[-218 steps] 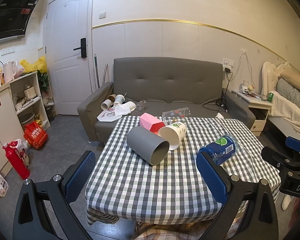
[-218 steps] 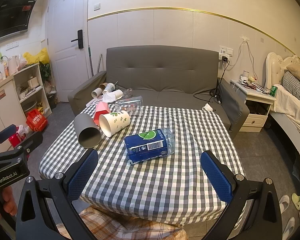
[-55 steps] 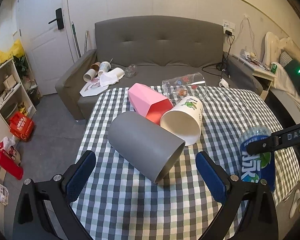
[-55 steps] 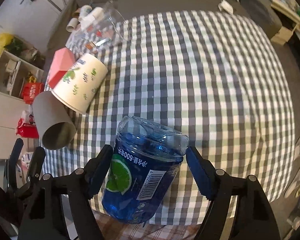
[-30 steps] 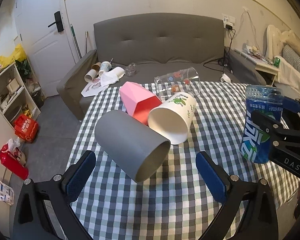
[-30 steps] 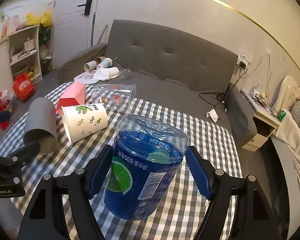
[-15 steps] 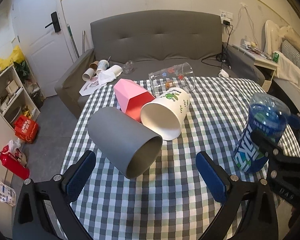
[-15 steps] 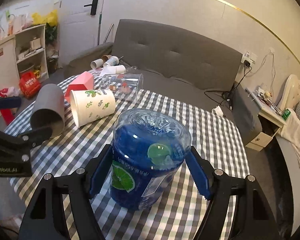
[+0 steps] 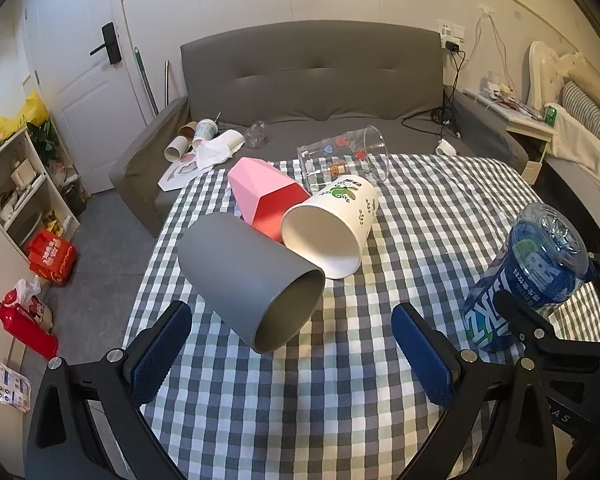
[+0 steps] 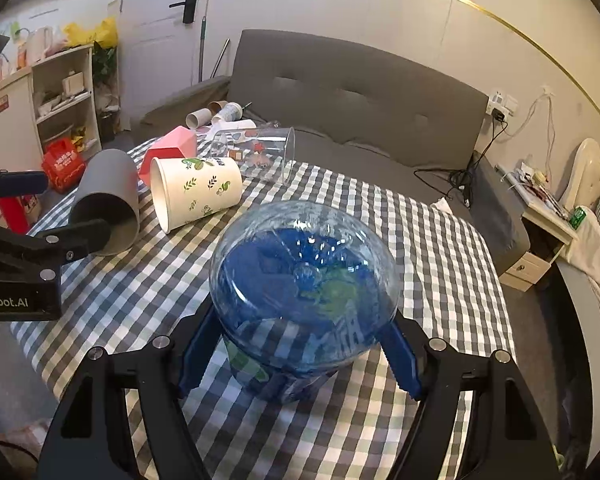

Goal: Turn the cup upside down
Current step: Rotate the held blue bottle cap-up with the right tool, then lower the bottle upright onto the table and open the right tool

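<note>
Right gripper [image 10: 300, 354] pads clamp clear blue-labelled cup [image 10: 303, 280], domed ribbed base upward, on checked cloth [image 10: 440, 248]; rim hidden. Left gripper [image 9: 292, 354] fingers wide, empty, near matte grey cup [image 9: 248, 280]

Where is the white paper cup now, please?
The paper cup lies on its side mid-table, touching the pink cup, between the grey cup and the glass.

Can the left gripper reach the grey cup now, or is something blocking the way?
Probably yes. The left gripper is open and empty, and the grey cup lies on its side just ahead, its mouth toward the gripper, with only bare tablecloth between. The paper cup lies close behind, to the right.
</note>
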Available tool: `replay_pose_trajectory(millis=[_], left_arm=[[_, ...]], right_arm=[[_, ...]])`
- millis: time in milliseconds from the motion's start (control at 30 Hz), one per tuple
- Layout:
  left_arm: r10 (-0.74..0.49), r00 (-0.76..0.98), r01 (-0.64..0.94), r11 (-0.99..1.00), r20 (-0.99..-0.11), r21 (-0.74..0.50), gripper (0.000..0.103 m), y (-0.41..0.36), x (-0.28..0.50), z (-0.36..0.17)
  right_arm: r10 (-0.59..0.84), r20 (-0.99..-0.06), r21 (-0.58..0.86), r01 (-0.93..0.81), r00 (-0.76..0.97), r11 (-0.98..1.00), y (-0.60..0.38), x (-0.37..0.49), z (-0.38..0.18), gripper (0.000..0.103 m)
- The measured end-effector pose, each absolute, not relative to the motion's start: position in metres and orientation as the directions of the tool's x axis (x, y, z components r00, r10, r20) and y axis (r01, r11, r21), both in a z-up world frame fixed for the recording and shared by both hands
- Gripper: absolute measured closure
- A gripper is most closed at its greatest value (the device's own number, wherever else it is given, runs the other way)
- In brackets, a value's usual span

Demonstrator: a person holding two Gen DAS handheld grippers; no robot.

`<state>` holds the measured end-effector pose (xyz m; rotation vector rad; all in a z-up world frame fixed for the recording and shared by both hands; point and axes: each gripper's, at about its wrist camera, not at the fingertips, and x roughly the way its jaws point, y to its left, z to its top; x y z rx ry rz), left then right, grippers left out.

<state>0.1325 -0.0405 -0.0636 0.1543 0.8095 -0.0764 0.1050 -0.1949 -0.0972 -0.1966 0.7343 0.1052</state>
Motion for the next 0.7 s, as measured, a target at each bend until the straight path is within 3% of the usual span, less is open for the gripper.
replay_pose_trajectory(millis=[233,700], left_arm=[[-0.013,0.697,0.122,0.988,-0.717,0.1,0.0,-0.039,0.128,-0.056],[-0.05,0.782,0.12,0.99,-0.621,0.071,0.0,-0.044,0.086,0.003]], right_arm=[[0.03,-0.67,-0.118,-0.146,0.741,0.982,-0.198,0.098,-0.088,0.016],[0.025,-0.555,-0.081,-0.084,0.832,0.993,-0.218,0.044,-0.014,0.016]])
